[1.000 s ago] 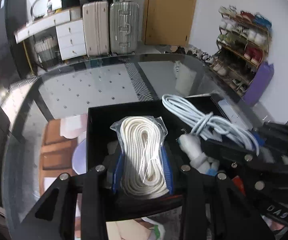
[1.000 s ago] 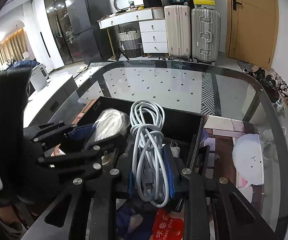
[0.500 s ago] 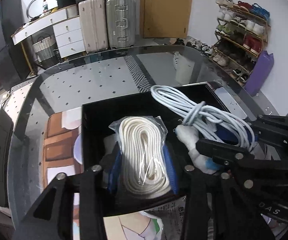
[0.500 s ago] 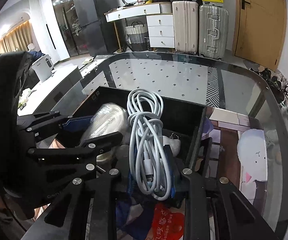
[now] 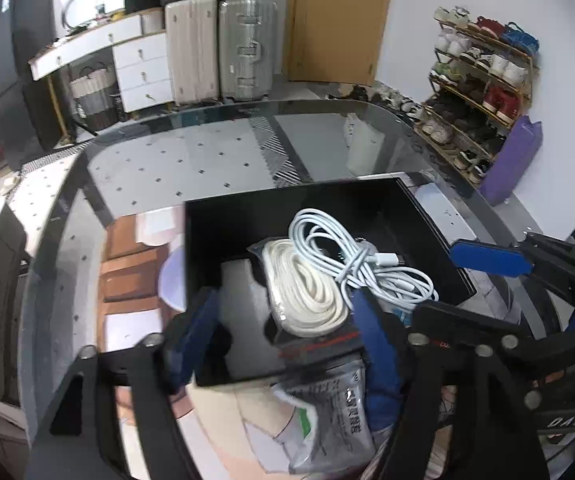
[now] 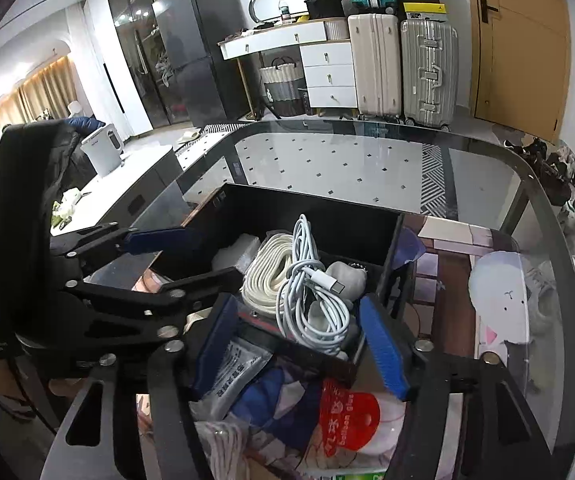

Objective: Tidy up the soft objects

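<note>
1. Rope bundle point(image 5: 307, 288) in its clear wrap and the white charging cable point(image 5: 351, 260) are lying together in the black box point(image 5: 247, 216) on the glass table point(image 5: 175, 168) in the left wrist view; the cable is draped over the rope. Our left gripper point(image 5: 283, 332) is hovering at the box's near wall with its jaws apart and holding nothing.
2. We are judging both bundles light, soft and floppy; the plastic wrap looks slippery, so we would be pinching the rope across its middle, and the cable at its knotted waist.
3. Just outside the box, a printed grey pouch point(image 5: 327, 412) is lying under the left gripper, near enough to be getting in the way.
4. In the right wrist view, our right gripper point(image 6: 299, 348) is also standing with jaws apart and empty, over the box's near edge, with the cable point(image 6: 311, 300) just ahead of it.
5. Beside the cable, a small grey plush point(image 6: 343, 276) is sitting in the box, touching it.
6. Below, a red-and-white packet point(image 6: 347, 416) and other bags are crowding the near table.
</note>
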